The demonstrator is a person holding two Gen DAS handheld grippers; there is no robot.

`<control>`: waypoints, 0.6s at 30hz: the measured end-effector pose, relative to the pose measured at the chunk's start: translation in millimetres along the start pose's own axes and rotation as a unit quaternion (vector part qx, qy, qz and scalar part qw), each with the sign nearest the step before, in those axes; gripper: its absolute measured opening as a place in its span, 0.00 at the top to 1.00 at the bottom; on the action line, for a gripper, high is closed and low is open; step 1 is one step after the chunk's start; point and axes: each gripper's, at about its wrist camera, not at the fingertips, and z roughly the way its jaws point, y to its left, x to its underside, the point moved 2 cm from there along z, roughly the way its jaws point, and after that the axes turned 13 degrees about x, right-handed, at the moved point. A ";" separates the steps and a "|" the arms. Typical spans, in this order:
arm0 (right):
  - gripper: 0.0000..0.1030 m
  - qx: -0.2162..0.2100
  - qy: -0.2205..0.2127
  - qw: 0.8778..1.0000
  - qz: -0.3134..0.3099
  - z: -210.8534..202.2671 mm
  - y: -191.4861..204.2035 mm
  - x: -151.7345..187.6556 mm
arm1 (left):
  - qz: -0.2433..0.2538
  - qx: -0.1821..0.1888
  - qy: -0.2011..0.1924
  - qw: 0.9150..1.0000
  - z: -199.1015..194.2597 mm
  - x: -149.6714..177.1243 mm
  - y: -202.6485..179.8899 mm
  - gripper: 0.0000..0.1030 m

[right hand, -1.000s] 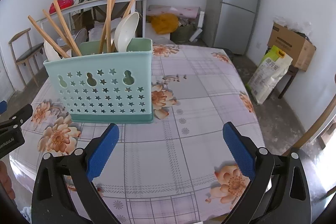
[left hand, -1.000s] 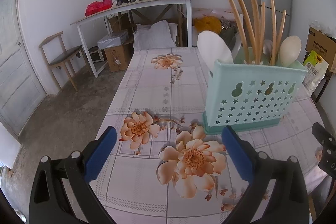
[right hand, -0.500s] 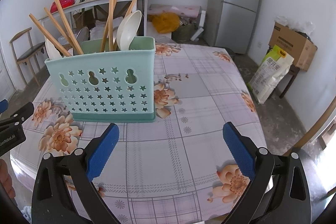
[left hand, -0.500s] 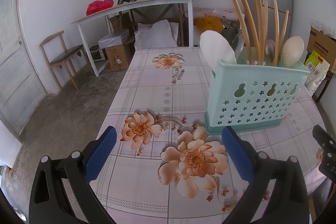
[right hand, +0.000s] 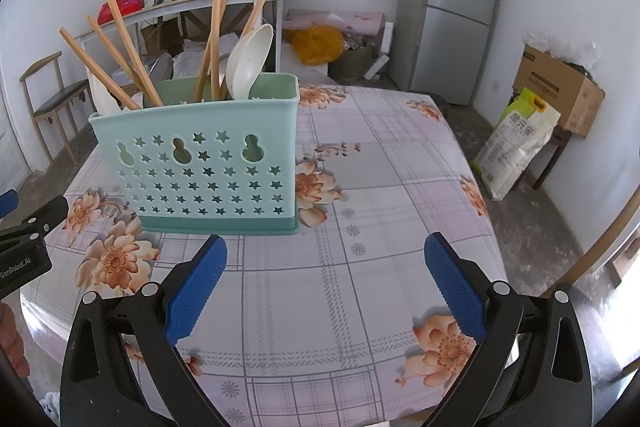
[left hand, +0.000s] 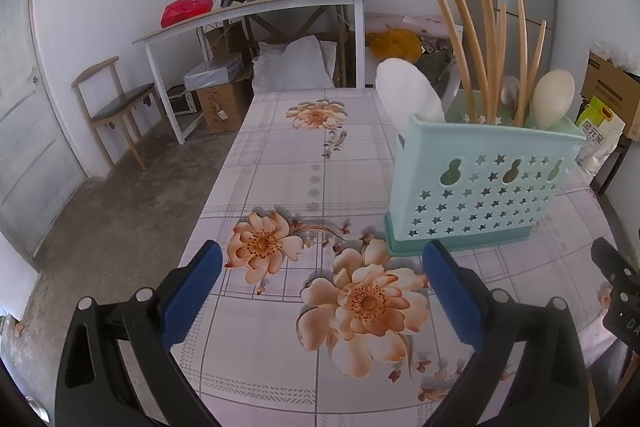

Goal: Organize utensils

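Movement: both cameras have edged slightly nearer the caddy since a second ago.
Left tongs (left hand: 322, 269): lower frame, spread apart, empty, above the floral bench (left hand: 280, 183).
Right tongs (right hand: 326, 263): lower frame, spread apart, empty.
Caddy (right hand: 208, 167): mint green, upright on the bench, centre-left of the right view.
Contents: chopsticks (right hand: 214, 27) and white spoons (right hand: 248, 61) standing inside.
Background: fridge (right hand: 454, 3), upper right.

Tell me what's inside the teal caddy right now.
The teal caddy holds wooden chopsticks, two white spoons and one metal spoon. Its wall hides their lower ends.
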 end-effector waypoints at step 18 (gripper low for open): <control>0.08 -0.001 -0.001 1.000 -0.003 -1.4 2.1 -3.1 | -0.002 -0.001 0.000 1.000 -0.1 0.0 -0.9 0.05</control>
